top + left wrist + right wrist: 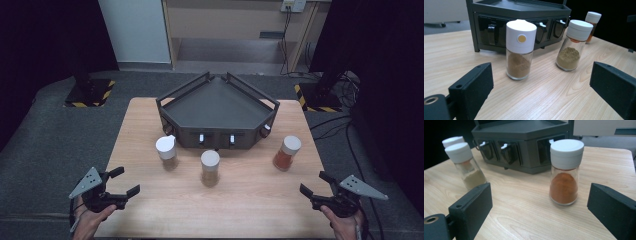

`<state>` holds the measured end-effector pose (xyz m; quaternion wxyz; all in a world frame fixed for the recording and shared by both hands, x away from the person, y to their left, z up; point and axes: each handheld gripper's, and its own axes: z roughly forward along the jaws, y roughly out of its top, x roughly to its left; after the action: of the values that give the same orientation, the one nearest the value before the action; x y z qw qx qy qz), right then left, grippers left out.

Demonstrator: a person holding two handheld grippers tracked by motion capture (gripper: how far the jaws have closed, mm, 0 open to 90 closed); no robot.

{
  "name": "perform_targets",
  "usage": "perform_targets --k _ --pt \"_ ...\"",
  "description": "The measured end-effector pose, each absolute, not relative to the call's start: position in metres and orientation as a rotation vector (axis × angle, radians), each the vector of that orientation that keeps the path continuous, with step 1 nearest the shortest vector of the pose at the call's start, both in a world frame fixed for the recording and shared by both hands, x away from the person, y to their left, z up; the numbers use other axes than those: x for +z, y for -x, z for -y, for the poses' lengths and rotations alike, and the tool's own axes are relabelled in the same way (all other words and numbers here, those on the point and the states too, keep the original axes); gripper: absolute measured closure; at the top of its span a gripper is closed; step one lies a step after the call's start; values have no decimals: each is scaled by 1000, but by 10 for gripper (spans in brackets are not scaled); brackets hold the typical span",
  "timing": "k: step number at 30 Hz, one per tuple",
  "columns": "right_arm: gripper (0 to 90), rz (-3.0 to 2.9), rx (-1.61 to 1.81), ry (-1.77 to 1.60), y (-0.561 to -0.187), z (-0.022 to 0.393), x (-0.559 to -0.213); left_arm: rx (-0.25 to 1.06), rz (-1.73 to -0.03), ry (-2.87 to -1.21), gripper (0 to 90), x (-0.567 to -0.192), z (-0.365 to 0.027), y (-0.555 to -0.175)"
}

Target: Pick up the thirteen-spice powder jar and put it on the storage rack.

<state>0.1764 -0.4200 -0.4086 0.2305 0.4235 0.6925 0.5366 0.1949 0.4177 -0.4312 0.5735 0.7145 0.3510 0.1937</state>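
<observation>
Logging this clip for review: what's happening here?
A person holds the left gripper and right gripper open over the near table edge, gripping nothing. Three spice jars stand before a dark rack: a brown-powder jar, a tan-powder jar and an orange-powder jar. Nothing is touched yet.

— How is the table (150, 210) laid out?
— A rack (217, 112) is set at the far middle of it. Three jars are lined up before the rack: a left jar (166, 153) just off its left corner, a middle jar (210, 167) nearer the front, a right jar (287, 152) off its right corner.

— And the grippers?
— The left gripper (125, 182) is held at the near left edge, the right gripper (312, 184) at the near right edge, each well apart from the jars, with nothing between the jaws.
</observation>
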Motion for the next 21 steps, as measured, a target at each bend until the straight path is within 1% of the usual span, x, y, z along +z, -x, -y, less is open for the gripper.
perform_targets --k 6,16,21 --pt "65 -1927 1503 -1137 -179 422 -411 469 -821 -1698 34 -429 -415 -195" --pt "67 -1975 1485 -1079 -182 417 -408 450 -797 -1687 35 -432 -418 -196" --pt "68 -1968 1512 -1105 -184 421 -412 455 -799 -1695 37 -431 -417 -196"
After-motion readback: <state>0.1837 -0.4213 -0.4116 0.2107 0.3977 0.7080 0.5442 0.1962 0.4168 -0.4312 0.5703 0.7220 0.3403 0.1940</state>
